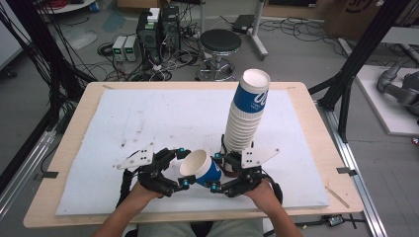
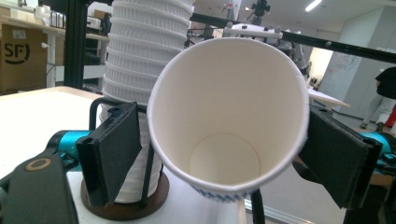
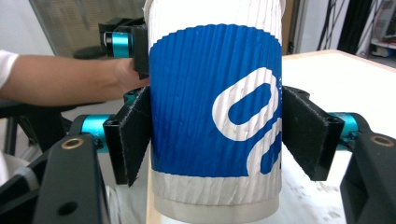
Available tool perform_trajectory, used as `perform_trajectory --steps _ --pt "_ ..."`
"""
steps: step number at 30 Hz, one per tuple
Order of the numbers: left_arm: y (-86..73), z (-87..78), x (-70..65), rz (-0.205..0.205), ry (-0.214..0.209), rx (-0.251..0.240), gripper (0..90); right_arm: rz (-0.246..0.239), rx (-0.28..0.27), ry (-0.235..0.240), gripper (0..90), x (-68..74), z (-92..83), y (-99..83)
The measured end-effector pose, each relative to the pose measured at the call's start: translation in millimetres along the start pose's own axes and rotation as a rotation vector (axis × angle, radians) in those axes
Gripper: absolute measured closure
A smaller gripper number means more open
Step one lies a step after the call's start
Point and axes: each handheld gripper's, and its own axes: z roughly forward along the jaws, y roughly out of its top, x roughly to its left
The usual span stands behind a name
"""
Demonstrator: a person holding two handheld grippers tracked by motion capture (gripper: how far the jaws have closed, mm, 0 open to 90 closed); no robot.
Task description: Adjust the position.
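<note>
Near the front edge of the table, a single blue-and-white ribbed paper cup (image 1: 201,168) lies on its side in the air between the two grippers, mouth toward the person's left. Right gripper (image 1: 216,186) is clamped on it: in the right gripper view both black pads press the blue wall, cup (image 3: 215,116) held across its middle. Left gripper (image 1: 184,167) has jaws apart around the rim; in the left gripper view the open mouth (image 2: 229,116) sits between the pads, right pad touching or nearly touching the rim, left pad just beside it. Cannot tell if it grips yet.

Just behind, a tall leaning stack of white ribbed paper cups (image 1: 242,128) stands in a dark round holder (image 2: 126,205) on the white foam sheet (image 1: 148,118), topped by another blue-printed cup (image 1: 252,91).

Risks, as I judge them:
- Thin paper wall: if the left jaws close hard on the rim, the mouth probably ovals or creases.
- Both grippers pulling at once could tear or twist the cup.
- If right lets go before left has a firm hold, cup likely drops onto the sheet and rolls.
- Stack already leans and is very close to the right gripper; a bump from the gripper or cable may topple it.
</note>
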Motion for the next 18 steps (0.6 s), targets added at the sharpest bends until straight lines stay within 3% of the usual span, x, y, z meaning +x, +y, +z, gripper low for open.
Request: perform_trajectory --steps 7,14,18 --pt "-0.2 -0.6 0.6 -0.012 0.01 -0.02 16.1 0.051 -0.099 0.021 29.8 -3.1 2.4 -4.9" --pt "0.8 0.8 -0.3 -0.022 -0.015 -0.039 22.0 0.056 -0.094 0.032 29.6 -3.9 5.3 -9.4" --pt "2.3 -0.1 -0.8 0.001 -0.022 -0.021 26.4 0.057 -0.08 0.039 30.5 -3.5 8.7 -11.0"
